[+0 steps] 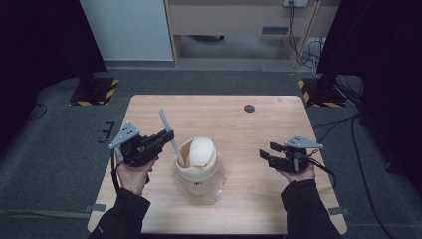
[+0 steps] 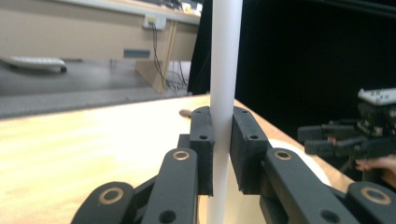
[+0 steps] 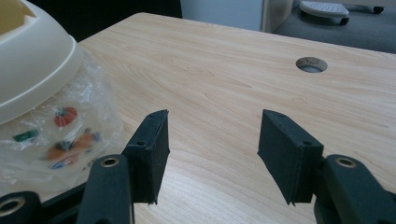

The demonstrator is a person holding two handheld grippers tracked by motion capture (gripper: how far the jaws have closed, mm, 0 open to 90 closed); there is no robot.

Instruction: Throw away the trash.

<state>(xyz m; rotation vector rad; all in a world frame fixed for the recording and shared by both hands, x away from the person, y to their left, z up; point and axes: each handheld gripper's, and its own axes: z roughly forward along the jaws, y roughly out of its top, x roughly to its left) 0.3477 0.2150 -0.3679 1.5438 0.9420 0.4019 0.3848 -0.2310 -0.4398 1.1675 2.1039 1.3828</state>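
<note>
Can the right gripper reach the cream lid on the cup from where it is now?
Probably yes. The right gripper is open, holds nothing, and points toward the cream lid. Only bare table lies between them. The straw, clamped in the left gripper, enters the lid on the far side.

A light wooden table (image 1: 234, 119) with rounded corners stands on grey carpet and has a round cable hole (image 1: 249, 108) near its far edge. On it, between the two grippers, sits a cream lidded cup (image 1: 197, 164) wrapped in a clear plastic bag (image 3: 56, 135), closer to the left gripper than to the right
</note>
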